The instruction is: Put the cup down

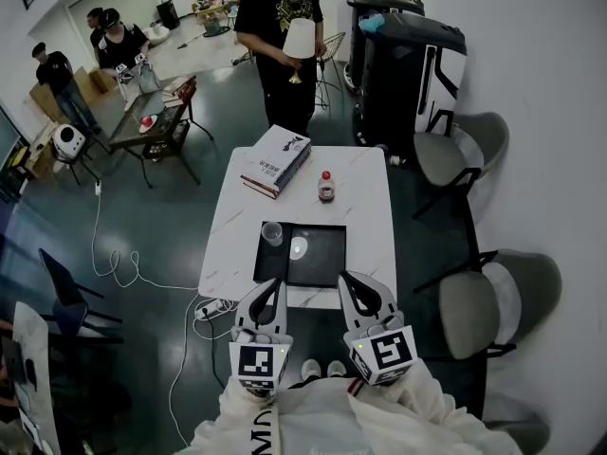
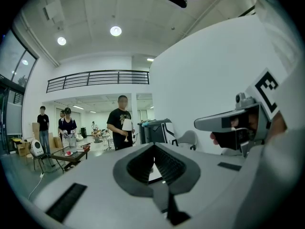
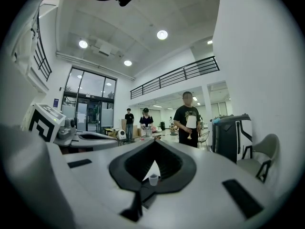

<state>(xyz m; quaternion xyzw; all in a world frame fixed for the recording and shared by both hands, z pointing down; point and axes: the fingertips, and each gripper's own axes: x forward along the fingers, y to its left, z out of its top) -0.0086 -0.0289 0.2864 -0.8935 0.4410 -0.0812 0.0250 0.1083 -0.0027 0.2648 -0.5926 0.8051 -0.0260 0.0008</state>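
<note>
Head view: the white marble-pattern table (image 1: 365, 218) occupies the centre of the frame. A black tray (image 1: 322, 259) lies on its lower half. The cup (image 1: 272, 234), clear and upright, stands in the tray's upper left corner, free of both tongs. Above the tray, a stack of books (image 1: 276, 161) sits toward the table's upper left, with a small red-capped bottle (image 1: 326, 187) just to its right.

The left gripper (image 1: 278, 283) and right gripper (image 1: 344, 279) are side by side at the lower centre of the frame, at the table's near edge, below the tray and apart from the cup.

Left gripper view: the jaws meet at their tips, closed on nothing. Right gripper view: the jaws are likewise closed and empty. The cup shows small through the opening behind the tips, low at centre of frame, well beyond the gripper.

A person (image 1: 283, 27) stands past the table's far end, at top centre.
</note>
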